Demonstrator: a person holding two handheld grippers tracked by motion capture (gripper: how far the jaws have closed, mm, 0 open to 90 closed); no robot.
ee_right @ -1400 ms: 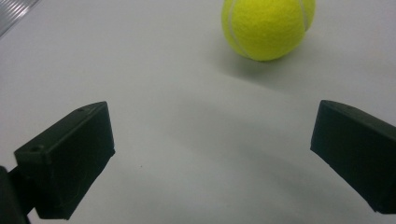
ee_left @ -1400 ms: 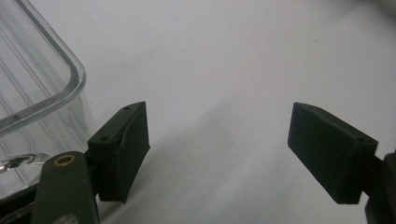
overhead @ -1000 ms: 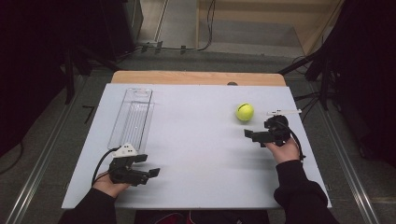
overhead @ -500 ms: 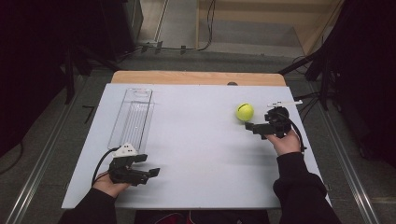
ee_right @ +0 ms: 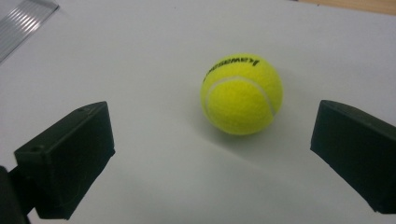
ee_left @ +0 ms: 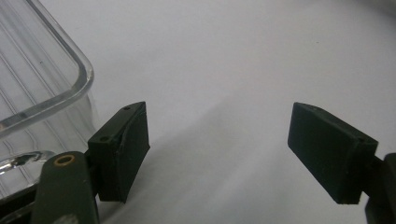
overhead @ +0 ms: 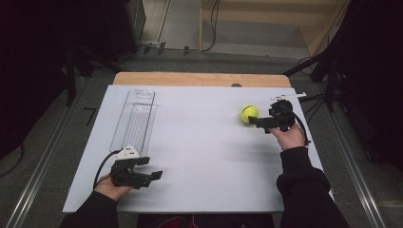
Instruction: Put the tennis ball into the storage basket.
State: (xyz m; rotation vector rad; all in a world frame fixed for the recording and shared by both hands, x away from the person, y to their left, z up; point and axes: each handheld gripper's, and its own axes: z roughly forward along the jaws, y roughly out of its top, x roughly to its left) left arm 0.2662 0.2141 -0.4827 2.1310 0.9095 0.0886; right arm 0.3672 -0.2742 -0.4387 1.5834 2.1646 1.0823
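White tabletop (overhead: 199, 156), tennis ball (overhead: 248, 113) (dark surroundings)

Your work surface was a white rectangular board (overhead: 204, 156) laid over a light wooden table (overhead: 199, 79). On it you had a long clear plastic tray (overhead: 134, 121) toward the far left and a yellow felt tennis ball (overhead: 249, 113) toward the far right, well apart.

A lab-style recording space is showing here: a white board (overhead: 199, 156) is lying on a wooden table (overhead: 199, 79), dark curtains (overhead: 43, 71) are hanging at both sides, cables (overhead: 190, 47) are trailing over the grey floor, and metal rails (overhead: 354, 175) are flanking the table.
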